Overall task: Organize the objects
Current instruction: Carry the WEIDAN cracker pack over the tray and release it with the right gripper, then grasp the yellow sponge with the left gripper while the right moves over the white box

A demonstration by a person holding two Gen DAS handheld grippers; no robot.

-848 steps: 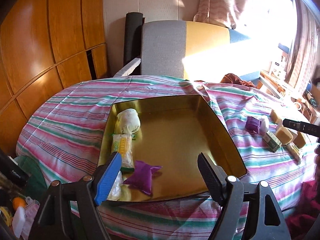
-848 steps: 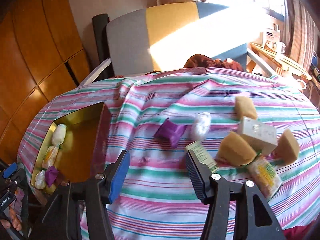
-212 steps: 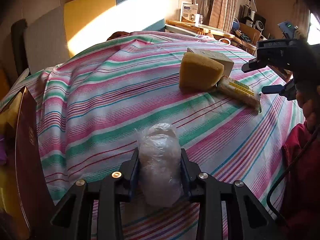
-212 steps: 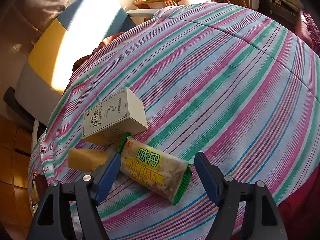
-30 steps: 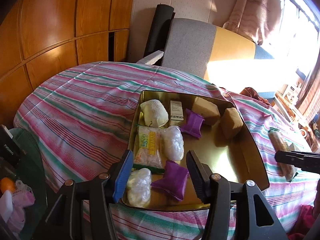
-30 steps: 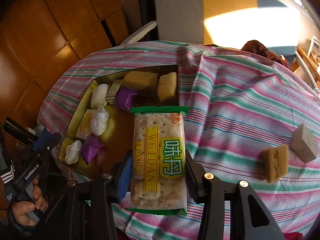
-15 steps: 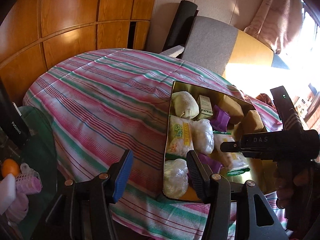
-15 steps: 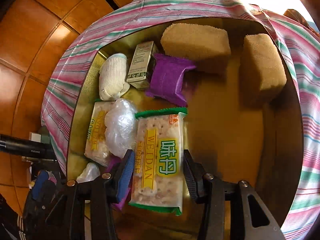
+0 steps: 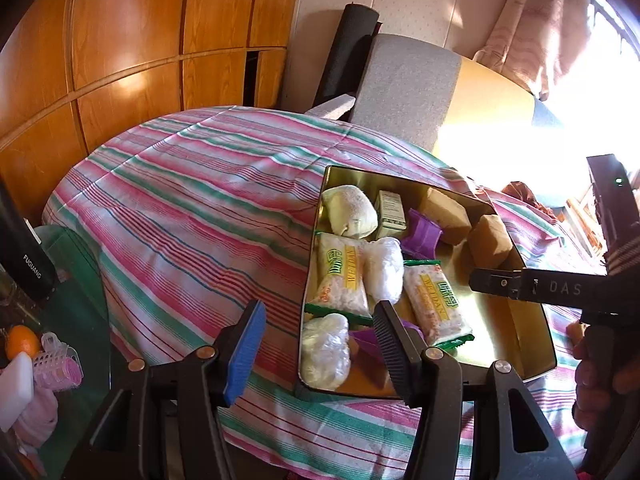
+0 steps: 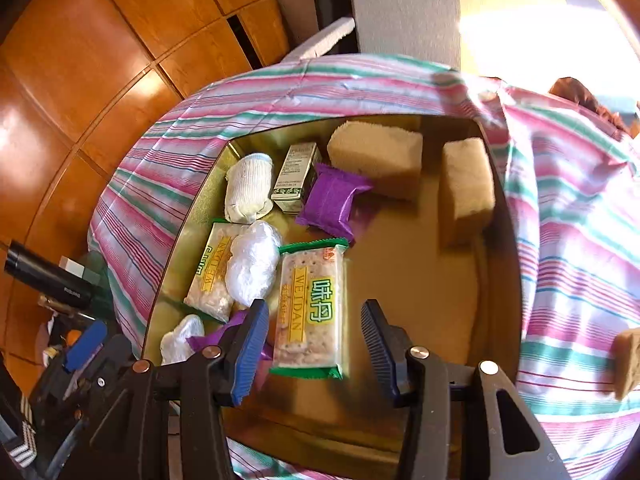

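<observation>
Cracker packet [image 10: 310, 312] lies in gold tray [image 10: 496, 264].

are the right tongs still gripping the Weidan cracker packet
No. The cracker packet lies flat in the gold tray, and the right tongs stand open with gaps on both sides.

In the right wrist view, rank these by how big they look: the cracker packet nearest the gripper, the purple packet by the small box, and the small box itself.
1. Cracker packet, largest, though it lies nearest the camera, which flatters it.
2. Purple packet.
3. Small box, smallest, partly overlapped by the purple packet.
</observation>
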